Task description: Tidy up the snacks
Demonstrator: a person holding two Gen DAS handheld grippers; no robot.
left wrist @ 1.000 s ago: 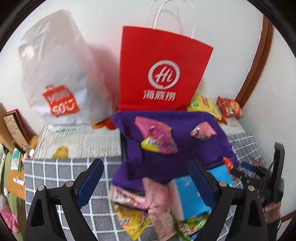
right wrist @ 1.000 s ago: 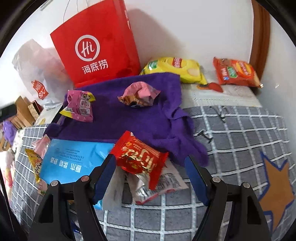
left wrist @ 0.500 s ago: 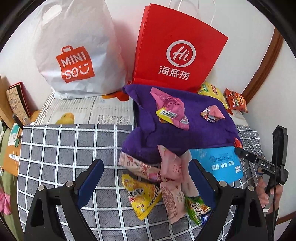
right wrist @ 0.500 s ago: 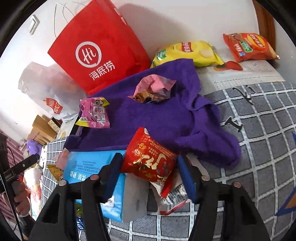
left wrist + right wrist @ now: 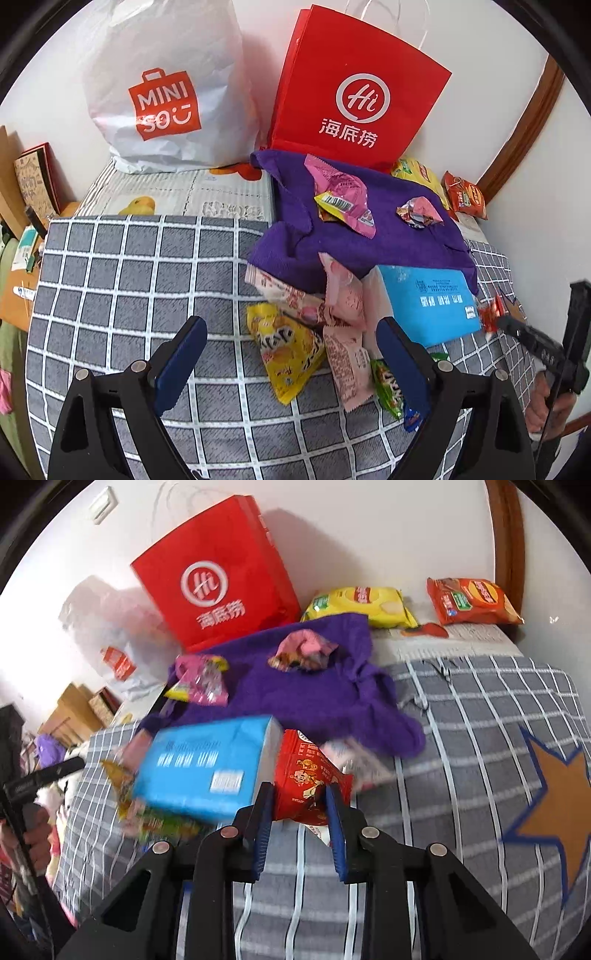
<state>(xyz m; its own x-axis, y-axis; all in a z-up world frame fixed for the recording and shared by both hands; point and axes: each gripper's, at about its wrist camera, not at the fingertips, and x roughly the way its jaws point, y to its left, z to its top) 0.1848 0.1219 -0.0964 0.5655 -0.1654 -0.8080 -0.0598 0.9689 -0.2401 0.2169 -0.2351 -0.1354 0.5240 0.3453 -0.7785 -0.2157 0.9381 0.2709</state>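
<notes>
Jaws of the right gripper [image 5: 299, 808] are clenched on a red snack packet [image 5: 306, 775], just beside the blue tissue pack [image 5: 207, 764] at the near edge of the purple towel [image 5: 306, 698]; the left gripper [image 5: 291, 354] is spread wide and empty over the yellow snack packet [image 5: 284, 347] on the checked bed cover [image 5: 140, 266]. The step in hand looks like picking up the red packet; next it probably needs lifting clear and carrying to a sorted spot. Only the left view shows the white MINISO bag [image 5: 166, 92] sharply; the right view alone shows the grip.
</notes>
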